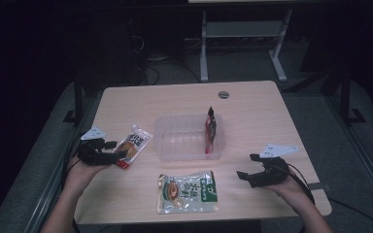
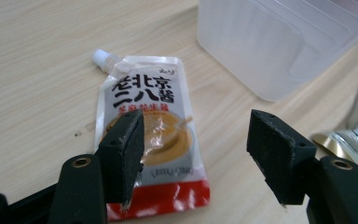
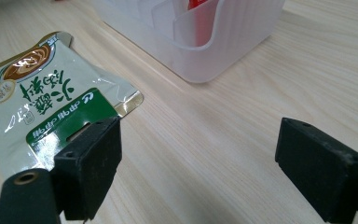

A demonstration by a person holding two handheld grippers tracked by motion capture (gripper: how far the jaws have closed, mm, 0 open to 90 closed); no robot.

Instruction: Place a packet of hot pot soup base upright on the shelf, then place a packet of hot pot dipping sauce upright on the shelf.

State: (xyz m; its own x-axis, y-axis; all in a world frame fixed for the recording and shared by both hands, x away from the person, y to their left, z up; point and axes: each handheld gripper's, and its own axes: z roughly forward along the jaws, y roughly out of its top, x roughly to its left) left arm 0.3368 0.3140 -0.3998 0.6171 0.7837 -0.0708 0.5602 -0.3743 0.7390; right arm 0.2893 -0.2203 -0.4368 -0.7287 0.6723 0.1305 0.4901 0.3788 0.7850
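Pale wood grain runs across the table [image 1: 252, 111], where a spouted sauce pouch [image 2: 151, 126] with a red bottom edge lies flat just left of a clear plastic tub [image 1: 175, 145]. The left gripper [image 2: 196, 154] hovers over the pouch's lower end with its jaws apart and nothing pressed between them. The right gripper [image 3: 198, 168] also stands wide open above bare table, beside a green-and-white packet [image 3: 42, 107], and a red sachet [image 1: 210, 128] stands upright in the tub's right end.

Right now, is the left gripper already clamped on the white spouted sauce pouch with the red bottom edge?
No: in the left gripper view the left gripper has its jaws apart above the white spouted sauce pouch, which lies flat on the wooden table.
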